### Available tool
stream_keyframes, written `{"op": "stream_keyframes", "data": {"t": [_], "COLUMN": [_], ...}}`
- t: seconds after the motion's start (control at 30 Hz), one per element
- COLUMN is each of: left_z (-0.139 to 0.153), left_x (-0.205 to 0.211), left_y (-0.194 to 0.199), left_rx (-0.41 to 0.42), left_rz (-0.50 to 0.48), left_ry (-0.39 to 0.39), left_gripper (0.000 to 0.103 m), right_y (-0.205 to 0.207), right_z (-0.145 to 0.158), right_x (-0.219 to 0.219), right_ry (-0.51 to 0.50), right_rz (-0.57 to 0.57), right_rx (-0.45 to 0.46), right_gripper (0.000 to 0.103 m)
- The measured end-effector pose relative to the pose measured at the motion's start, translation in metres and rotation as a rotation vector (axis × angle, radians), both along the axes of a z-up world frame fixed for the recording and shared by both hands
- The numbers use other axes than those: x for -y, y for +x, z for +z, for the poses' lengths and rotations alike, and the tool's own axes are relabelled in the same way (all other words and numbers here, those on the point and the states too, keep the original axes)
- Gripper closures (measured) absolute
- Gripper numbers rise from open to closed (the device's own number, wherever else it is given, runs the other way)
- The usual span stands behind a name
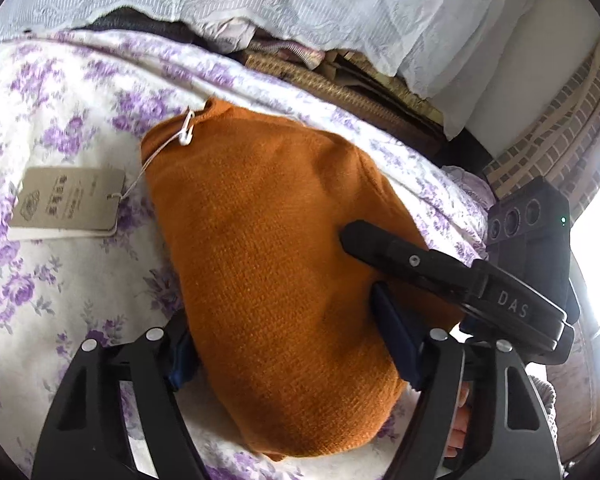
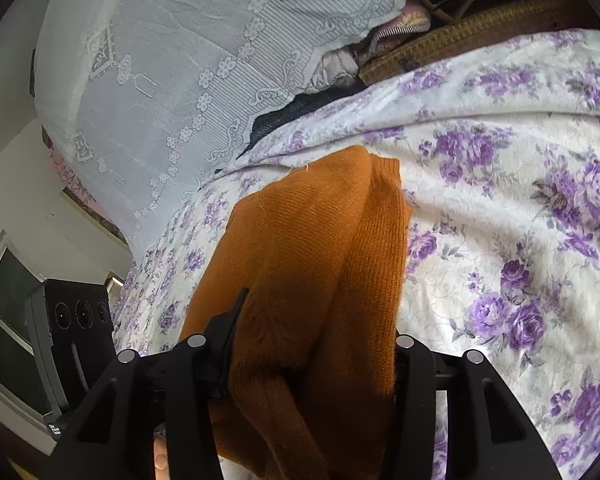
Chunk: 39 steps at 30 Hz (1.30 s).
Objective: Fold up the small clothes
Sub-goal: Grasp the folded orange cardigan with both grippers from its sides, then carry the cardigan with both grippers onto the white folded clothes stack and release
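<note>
One ribbed orange knit sweater (image 1: 276,264), floral bedsheet (image 1: 60,92)

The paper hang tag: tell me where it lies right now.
In the left wrist view, the paper hang tag lies flat on the floral bedsheet, left of the orange knit garment, tied by string near its top edge.

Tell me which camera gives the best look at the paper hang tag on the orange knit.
The left wrist view. There the paper hang tag lies flat on the floral sheet, fully visible, its string running to the orange knit. The right wrist view shows the knit but not the tag.
</note>
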State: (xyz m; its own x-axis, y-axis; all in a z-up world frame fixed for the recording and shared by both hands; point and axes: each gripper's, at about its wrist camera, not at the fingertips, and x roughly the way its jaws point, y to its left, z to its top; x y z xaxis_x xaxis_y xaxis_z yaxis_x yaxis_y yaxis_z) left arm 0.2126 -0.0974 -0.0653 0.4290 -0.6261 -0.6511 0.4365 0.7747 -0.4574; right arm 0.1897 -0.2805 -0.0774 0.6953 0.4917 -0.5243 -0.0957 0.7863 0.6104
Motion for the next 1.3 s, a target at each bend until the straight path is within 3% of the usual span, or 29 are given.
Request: {"op": "stream_keyframes", "data": {"t": [0.4,0.73,0.97,1.3], "left_z": [0.032,0.067,0.1,0.143], "left_x": [0.005,0.07,0.151,0.315], "left_y": [-0.039,-0.091,-0.118,-0.169], "left_rx": [0.089,0.149,0.206,0.278], "left_rz": [-0.031,-0.153,-0.243,-0.437], "left_ry": [-0.008,0.039,0.043,0.02], "left_gripper": [0.03,0.03,0.03,0.03], "right_y": [-0.041,-0.107,-0.158,-0.244], "right_z": [0.029,0.063,0.099,0.139], "right_x": [0.008,0.059,0.127,0.256], "right_ry": [0.016,-0.027,-0.075,-0.105], "right_rz": [-0.011,-0.086,-0.204,-0.43], "right_rx": [0.056,0.107,0.189,0.285], "right_gripper": [0.054,0.054,0.054,0.054]}}
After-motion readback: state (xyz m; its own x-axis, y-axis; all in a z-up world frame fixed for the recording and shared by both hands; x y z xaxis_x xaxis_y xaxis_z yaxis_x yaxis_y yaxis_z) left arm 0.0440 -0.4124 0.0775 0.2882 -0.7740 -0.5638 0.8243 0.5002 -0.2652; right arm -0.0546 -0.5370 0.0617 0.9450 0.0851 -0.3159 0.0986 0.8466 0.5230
